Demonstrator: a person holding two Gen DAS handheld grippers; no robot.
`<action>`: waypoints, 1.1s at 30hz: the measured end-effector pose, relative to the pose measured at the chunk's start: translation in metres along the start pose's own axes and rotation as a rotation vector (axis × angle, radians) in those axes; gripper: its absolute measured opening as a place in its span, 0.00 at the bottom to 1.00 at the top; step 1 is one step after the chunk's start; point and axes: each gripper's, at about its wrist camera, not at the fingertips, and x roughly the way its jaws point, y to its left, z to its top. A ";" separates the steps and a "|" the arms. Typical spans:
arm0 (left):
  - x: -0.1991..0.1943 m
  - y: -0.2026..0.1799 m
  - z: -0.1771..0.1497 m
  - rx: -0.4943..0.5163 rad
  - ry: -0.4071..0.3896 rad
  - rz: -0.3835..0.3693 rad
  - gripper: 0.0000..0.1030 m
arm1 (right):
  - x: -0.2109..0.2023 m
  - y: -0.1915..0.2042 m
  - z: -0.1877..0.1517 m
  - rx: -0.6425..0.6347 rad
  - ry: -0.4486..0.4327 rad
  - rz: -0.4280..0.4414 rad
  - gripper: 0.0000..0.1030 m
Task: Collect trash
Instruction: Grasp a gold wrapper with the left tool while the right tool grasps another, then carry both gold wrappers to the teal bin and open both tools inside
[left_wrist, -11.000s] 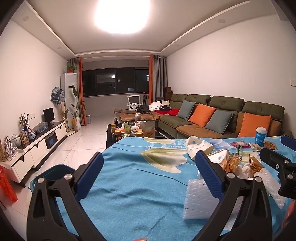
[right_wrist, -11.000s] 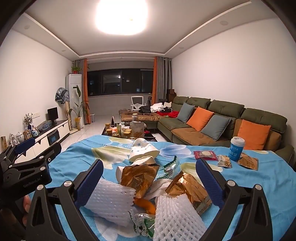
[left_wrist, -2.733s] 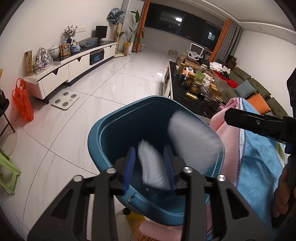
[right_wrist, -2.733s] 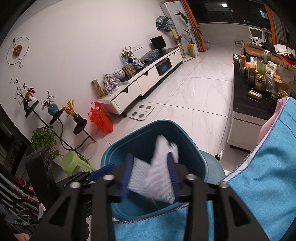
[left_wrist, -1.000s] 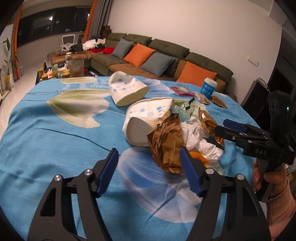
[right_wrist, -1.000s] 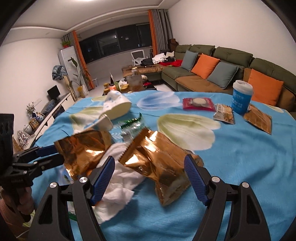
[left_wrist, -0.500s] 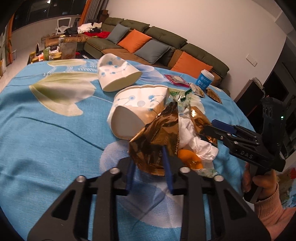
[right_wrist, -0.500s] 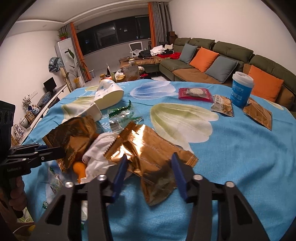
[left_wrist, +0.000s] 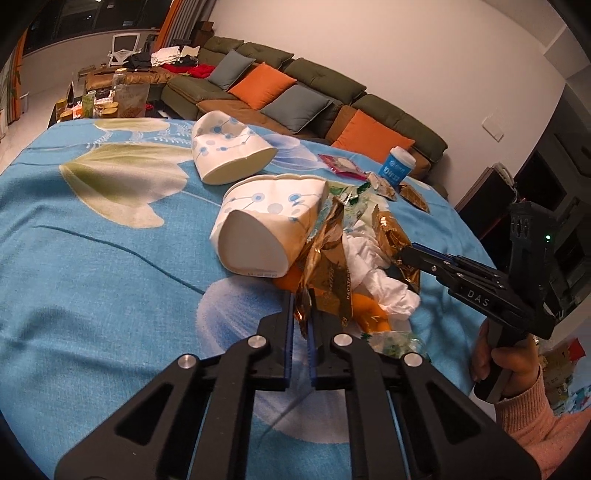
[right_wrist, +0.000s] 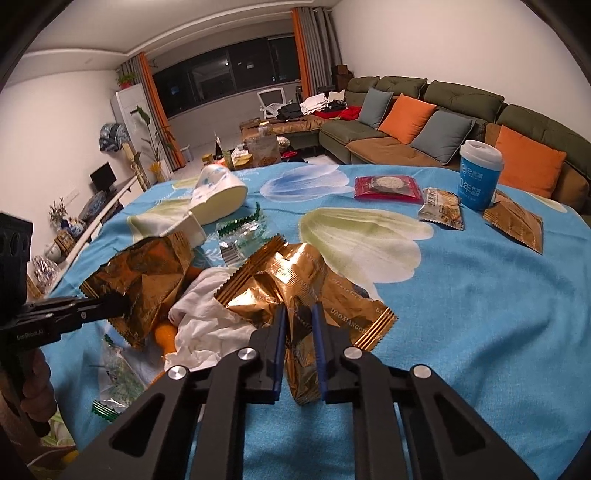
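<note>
Left gripper (left_wrist: 300, 314) pinches a gold wrapper (left_wrist: 327, 273) beside a paper cup (left_wrist: 266, 229); right gripper (right_wrist: 298, 325) clamps another gold packet (right_wrist: 306, 295) — orange peel (right_wrist: 164, 334) mostly buried under tissue (right_wrist: 207, 317) on the blue cloth (right_wrist: 461, 295).

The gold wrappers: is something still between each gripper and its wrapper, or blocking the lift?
Nothing visible does. The left gripper is shut on one gold wrapper, the right gripper on the other gold wrapper. Only the crumpled white tissue and an orange peel lie against them, loose. No bin is in view.
</note>
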 end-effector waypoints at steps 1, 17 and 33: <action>-0.002 -0.001 0.000 0.002 -0.005 0.001 0.06 | -0.002 -0.001 0.000 0.005 -0.005 0.003 0.11; -0.046 0.001 -0.013 0.009 -0.084 -0.016 0.06 | -0.035 0.031 0.013 -0.040 -0.095 0.100 0.11; -0.122 0.032 -0.037 -0.035 -0.208 0.087 0.06 | -0.030 0.113 0.018 -0.150 -0.098 0.301 0.11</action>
